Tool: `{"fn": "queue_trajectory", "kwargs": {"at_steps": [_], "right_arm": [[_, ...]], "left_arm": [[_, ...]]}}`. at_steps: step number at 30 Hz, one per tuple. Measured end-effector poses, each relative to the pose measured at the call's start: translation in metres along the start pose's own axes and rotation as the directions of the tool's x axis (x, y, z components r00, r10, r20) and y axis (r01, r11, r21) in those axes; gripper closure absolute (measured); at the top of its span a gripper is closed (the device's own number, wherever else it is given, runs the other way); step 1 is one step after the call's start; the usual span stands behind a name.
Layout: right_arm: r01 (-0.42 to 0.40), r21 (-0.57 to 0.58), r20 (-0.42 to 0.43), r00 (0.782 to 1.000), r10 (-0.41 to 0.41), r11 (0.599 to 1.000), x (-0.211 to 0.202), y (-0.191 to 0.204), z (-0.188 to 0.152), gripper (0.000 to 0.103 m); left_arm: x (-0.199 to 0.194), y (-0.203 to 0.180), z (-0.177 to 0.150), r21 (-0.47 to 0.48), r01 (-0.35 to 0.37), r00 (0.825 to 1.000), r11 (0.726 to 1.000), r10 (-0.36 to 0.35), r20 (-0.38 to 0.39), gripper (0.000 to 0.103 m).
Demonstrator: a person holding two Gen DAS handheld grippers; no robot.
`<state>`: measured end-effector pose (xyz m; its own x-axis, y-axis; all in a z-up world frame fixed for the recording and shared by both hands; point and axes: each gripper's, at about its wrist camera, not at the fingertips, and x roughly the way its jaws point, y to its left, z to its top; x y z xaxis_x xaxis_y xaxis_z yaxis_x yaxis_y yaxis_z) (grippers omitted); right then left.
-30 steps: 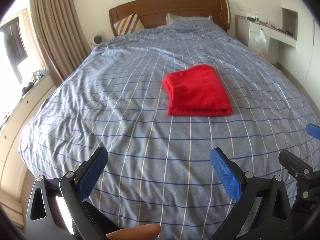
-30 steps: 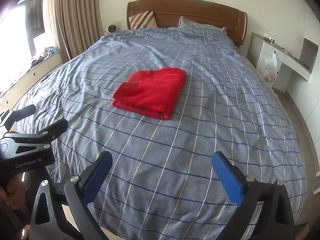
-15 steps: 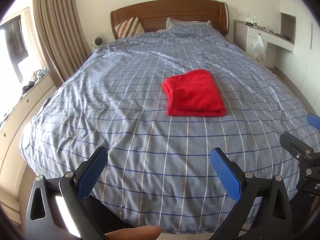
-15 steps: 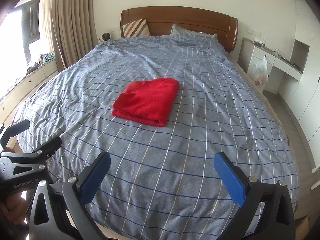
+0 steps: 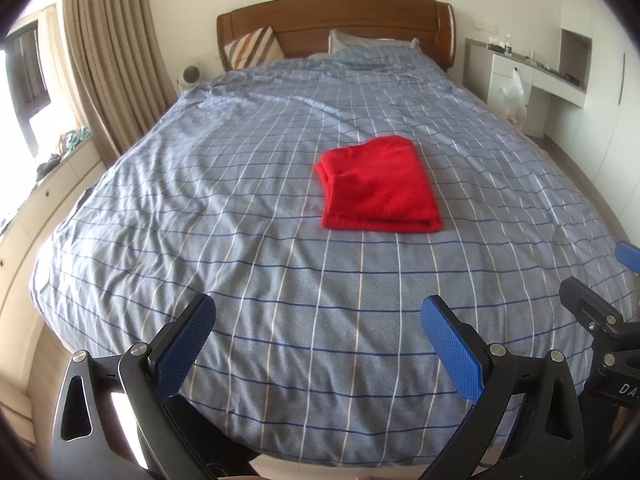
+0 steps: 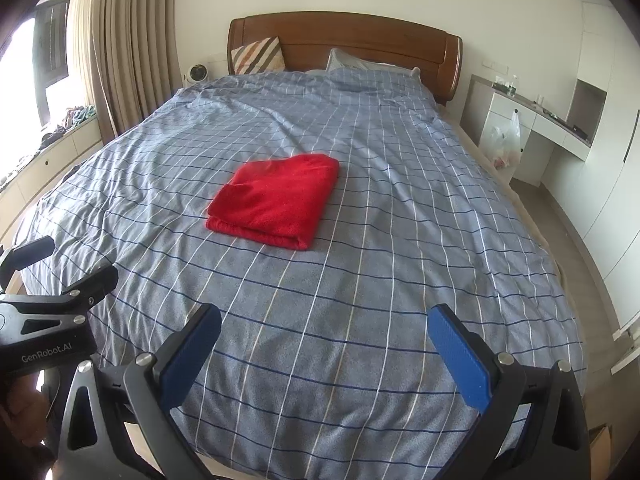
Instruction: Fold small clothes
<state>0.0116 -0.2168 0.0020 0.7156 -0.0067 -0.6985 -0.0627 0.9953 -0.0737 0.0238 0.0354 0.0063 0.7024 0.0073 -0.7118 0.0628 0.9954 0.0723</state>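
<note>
We see open blue checked quilt (image 5: 248,216) on every side of the folded red fleece garment (image 5: 378,186), the one thing lying mid-bed. Both our wide-open grippers, left (image 5: 316,332) and right (image 6: 325,344), hang over the foot edge, well apart from it, with bare quilt between.

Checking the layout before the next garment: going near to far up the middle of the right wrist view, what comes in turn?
Right claw → checked duvet → folded red cloth → grey pillow → wooden headboard.
</note>
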Motion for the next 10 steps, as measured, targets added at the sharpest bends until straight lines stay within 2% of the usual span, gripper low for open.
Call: {"fn": "queue_trajectory", "kwargs": {"at_steps": [6, 10], "right_arm": [[-0.002, 0.007, 0.003, 1.0, 0.002, 1.0, -0.0007, -0.0027, -0.0004, 0.001], [-0.006, 0.004, 0.002, 1.0, 0.006, 1.0, -0.0001, -0.0008, -0.0008, 0.001]], "left_arm": [[-0.0037, -0.0021, 0.0, -0.006, 0.02, 1.0, 1.0, -0.02, 0.011, 0.0], [-0.0037, -0.0034, -0.0003, 0.0, -0.01, 1.0, 1.0, 0.01, 0.021, 0.0]]}}
